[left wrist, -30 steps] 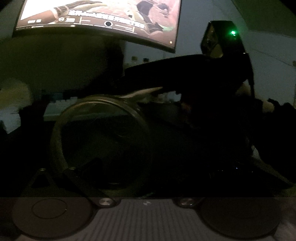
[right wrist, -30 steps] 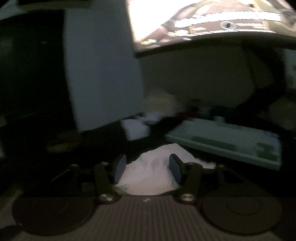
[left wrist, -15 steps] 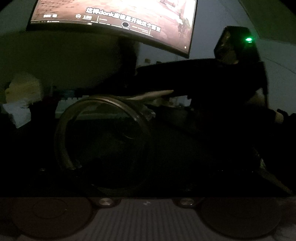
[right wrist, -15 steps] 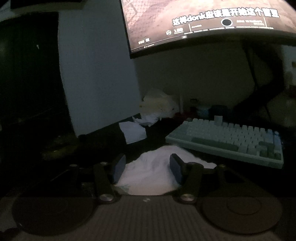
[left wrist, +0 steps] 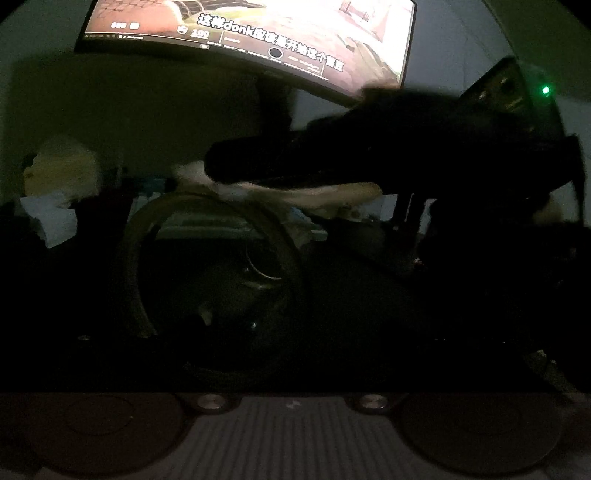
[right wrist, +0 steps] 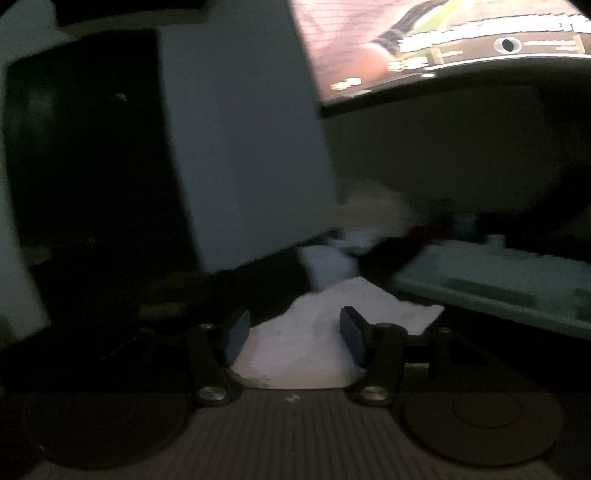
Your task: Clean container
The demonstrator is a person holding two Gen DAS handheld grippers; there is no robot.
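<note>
In the dim left wrist view a round clear glass container (left wrist: 214, 273) lies on its side with its mouth toward me, held in front of my left gripper, whose fingers are lost in the dark. The other gripper (left wrist: 388, 155) reaches across above the container's rim with a white cloth (left wrist: 295, 190) under it. In the right wrist view my right gripper (right wrist: 291, 332) has its blue pads (right wrist: 236, 330) closed on a white cloth (right wrist: 306, 347) that bulges between them.
A curved monitor (left wrist: 251, 33) glows at the back. A pale green keyboard (right wrist: 498, 284) lies at the right on the dark desk. Crumpled tissues (left wrist: 55, 188) sit at the left. A white panel (right wrist: 240, 155) stands behind them.
The right gripper has swung left with the cloth, blurring its view. In the left view the other gripper and cloth have moved over the container's rim, and the container has shifted slightly right.
</note>
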